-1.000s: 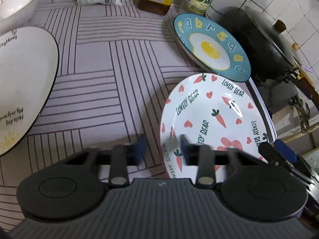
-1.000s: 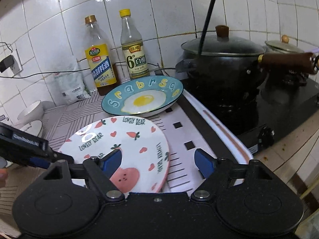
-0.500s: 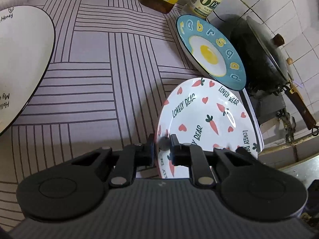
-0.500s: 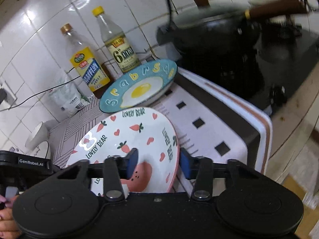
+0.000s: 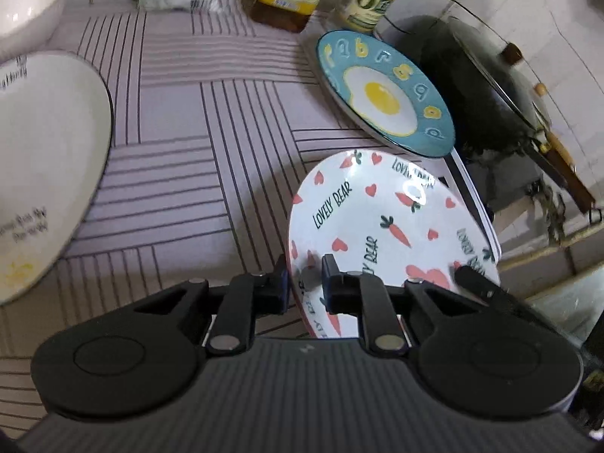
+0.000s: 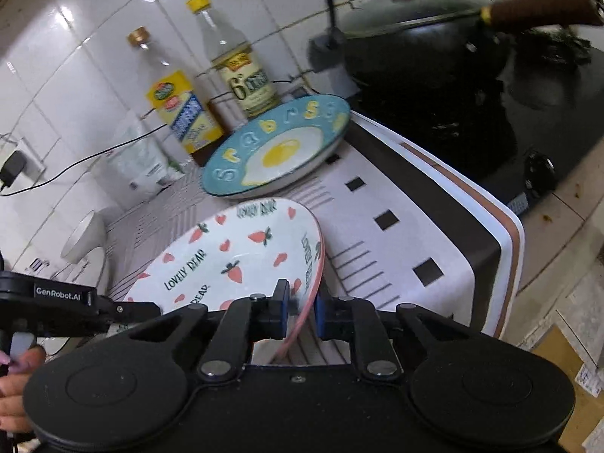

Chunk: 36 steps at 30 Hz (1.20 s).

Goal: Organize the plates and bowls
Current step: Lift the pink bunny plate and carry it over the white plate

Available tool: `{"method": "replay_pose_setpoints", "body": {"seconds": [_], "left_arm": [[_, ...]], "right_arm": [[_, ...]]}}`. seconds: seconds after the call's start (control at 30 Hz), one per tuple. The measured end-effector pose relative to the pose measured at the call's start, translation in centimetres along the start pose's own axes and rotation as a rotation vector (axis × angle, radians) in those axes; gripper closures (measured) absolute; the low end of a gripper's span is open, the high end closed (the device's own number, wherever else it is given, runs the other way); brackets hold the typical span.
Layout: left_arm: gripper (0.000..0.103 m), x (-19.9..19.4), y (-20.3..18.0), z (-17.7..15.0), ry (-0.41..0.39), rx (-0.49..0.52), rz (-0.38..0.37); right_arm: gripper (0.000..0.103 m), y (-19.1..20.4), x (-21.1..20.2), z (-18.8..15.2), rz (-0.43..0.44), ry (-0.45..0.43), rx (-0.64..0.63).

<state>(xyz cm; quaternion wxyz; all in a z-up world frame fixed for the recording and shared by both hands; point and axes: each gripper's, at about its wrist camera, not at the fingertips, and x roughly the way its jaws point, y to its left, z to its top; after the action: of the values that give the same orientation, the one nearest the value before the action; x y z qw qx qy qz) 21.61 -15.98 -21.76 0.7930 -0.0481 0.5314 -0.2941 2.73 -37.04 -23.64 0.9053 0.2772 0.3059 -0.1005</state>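
A white plate (image 5: 385,226) with carrots, hearts and "LOVELY BEAR" lettering sits tilted over the striped mat (image 5: 181,173). My left gripper (image 5: 304,275) is shut on its near left rim. In the right wrist view the same plate (image 6: 234,256) has its pink-edged right rim between the pads of my right gripper (image 6: 302,302), whose jaws are closing tight on it. A blue plate with a fried-egg picture (image 5: 381,94) lies just beyond. At the left are a large white plate (image 5: 45,158) and a white bowl (image 5: 26,7).
Two bottles (image 6: 181,113) (image 6: 238,64) and a white bag (image 6: 139,166) stand against the tiled wall. A lidded black wok (image 6: 426,49) sits on the stove (image 6: 536,120) to the right, next to the mat's edge. A hand (image 6: 15,377) holds the left gripper.
Both grippers closed onto the bear plate: the left first on the left rim, then the right from wide open on the right rim. The right wrist rolled and the plate now tilts.
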Motion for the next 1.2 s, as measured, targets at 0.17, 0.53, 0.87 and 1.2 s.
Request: {"method": "replay_pose_setpoints", "body": {"seconds": [0.17,0.53,0.87,1.2], "left_arm": [[0.088,-2.2,-0.2,0.0,-0.004,0.053,0.004],[0.088,-7.0,0.5,-0.5,-0.026,0.031,0.019],[0.088,-11.9,2.5,-1.7,-0.069,-0.005,0.076],[0.087,-15.0,6.5,-2.7,-0.117,-0.101,0.135]], "right_arm": [[0.085,1.1,-1.1,0.3,0.018,0.003,-0.009],[0.084,3.9,-3.8,0.4,0.077,0.012,-0.058],[0.083,6.9,-4.4,0.7,0.179,0.029,-0.117],[0.083,11.1,-2.9,0.4,0.275,0.057,-0.21]]}}
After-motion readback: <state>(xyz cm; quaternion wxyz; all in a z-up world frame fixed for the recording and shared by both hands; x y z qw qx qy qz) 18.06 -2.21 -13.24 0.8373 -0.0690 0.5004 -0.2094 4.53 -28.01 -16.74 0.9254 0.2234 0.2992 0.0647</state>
